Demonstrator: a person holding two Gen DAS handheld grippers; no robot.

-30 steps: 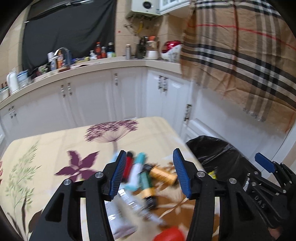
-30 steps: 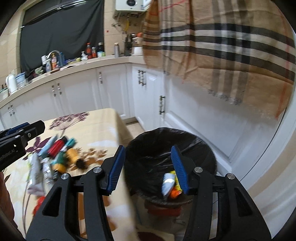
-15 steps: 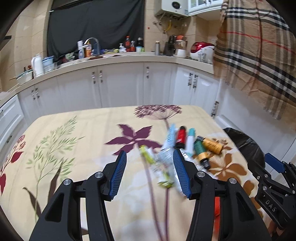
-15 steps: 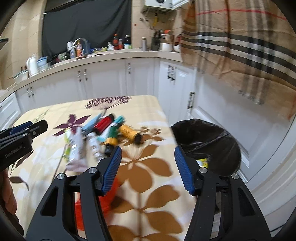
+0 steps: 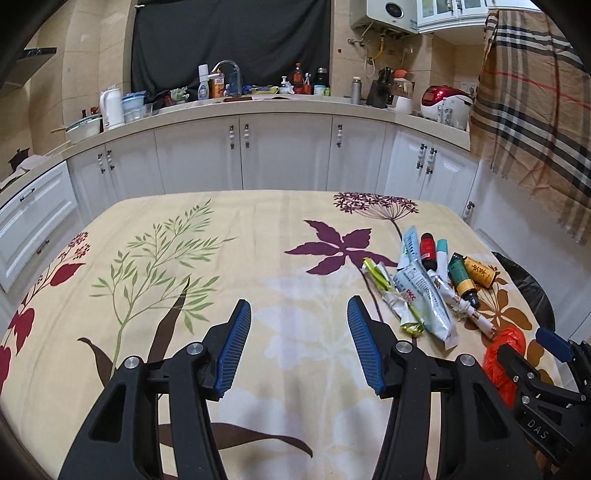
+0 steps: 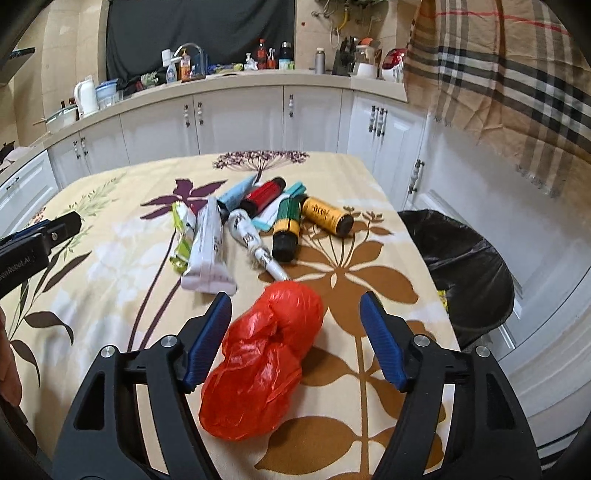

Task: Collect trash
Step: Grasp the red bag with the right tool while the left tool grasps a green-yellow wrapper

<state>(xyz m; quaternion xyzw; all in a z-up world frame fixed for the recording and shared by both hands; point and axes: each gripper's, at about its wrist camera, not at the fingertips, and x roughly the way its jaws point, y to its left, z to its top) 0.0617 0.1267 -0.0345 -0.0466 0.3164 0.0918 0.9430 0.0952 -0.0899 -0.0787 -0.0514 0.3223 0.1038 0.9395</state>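
L tongs (image 5: 297, 345) open, tubes (image 5: 432, 280) right

Evenly, softly lit, perhaps from overhead; sharp centrally, strong fisheye bending and dark vignetting at edges, faint shadows.

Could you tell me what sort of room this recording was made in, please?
A home kitchen, most likely: white cabinets run under a cluttered counter with a tap, a rice cooker stands in the corner, and a water heater hangs on the wall.

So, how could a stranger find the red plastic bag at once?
Look at the flowered table, on the side near the black-lined bin. In front of the heap of tubes lies the red plastic bag, between the open right gripper fingers. Only it is crumpled and soft.
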